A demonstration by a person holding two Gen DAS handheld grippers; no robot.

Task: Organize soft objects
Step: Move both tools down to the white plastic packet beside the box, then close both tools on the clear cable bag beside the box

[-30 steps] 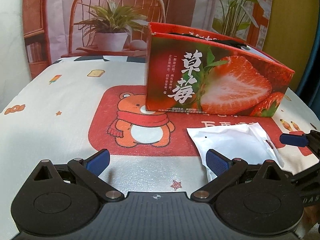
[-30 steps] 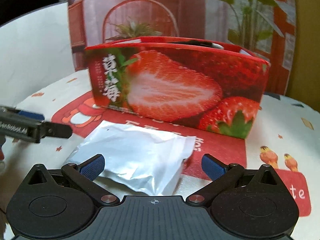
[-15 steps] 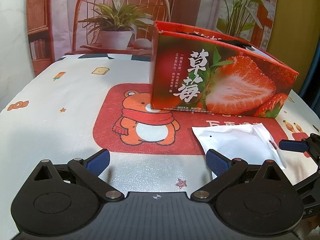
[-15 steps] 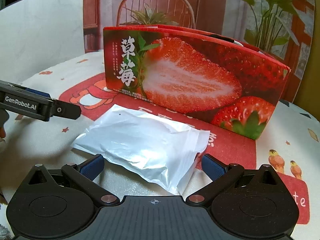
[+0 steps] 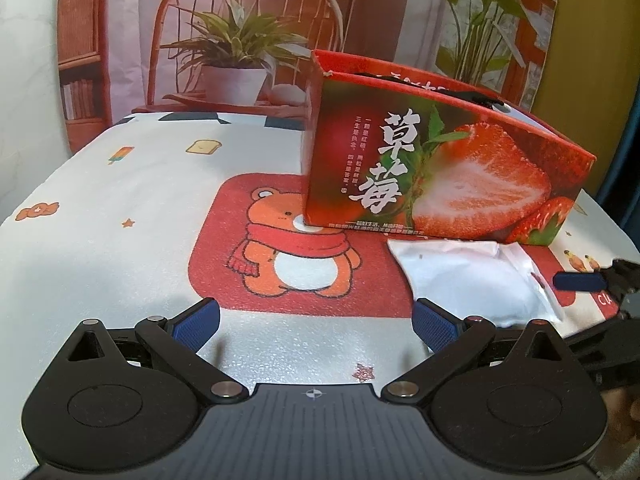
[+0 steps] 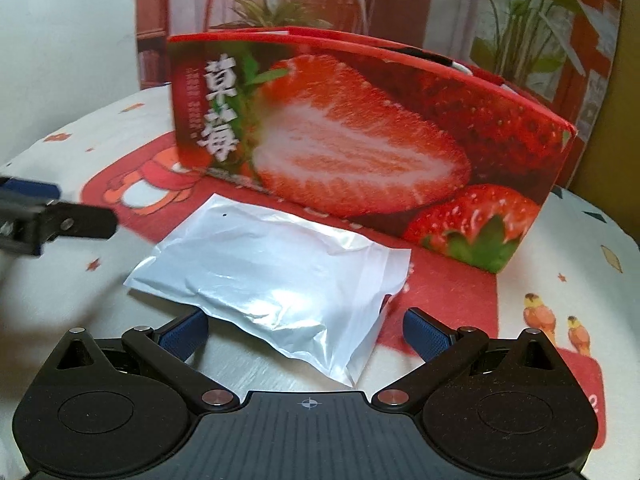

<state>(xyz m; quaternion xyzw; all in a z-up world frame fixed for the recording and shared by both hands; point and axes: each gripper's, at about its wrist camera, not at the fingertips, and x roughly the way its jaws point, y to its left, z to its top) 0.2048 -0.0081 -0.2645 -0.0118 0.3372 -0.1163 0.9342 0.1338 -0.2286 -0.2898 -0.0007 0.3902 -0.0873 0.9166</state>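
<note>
A white plastic pouch [image 6: 276, 280] lies flat on the bench [image 5: 120, 184], on the red bear panel of its printed cloth, just in front of the strawberry-printed carton [image 6: 360, 152] and toward that carton's right end. The right hand-held gripper [image 6: 306, 330] sits low over the bench with its jaws spread wide, released, the pouch's near edge lying between its blue pads [image 6: 426, 338] without clear contact. The left hand-held gripper [image 5: 316, 320] is likewise released and grasps nothing, facing bare cloth to the left of the pouch [image 5: 472, 280], with the cartoon bear [image 5: 296, 252] ahead of it. A potted-plant backdrop [image 5: 236, 52] hangs behind the bench's far edge.
</note>
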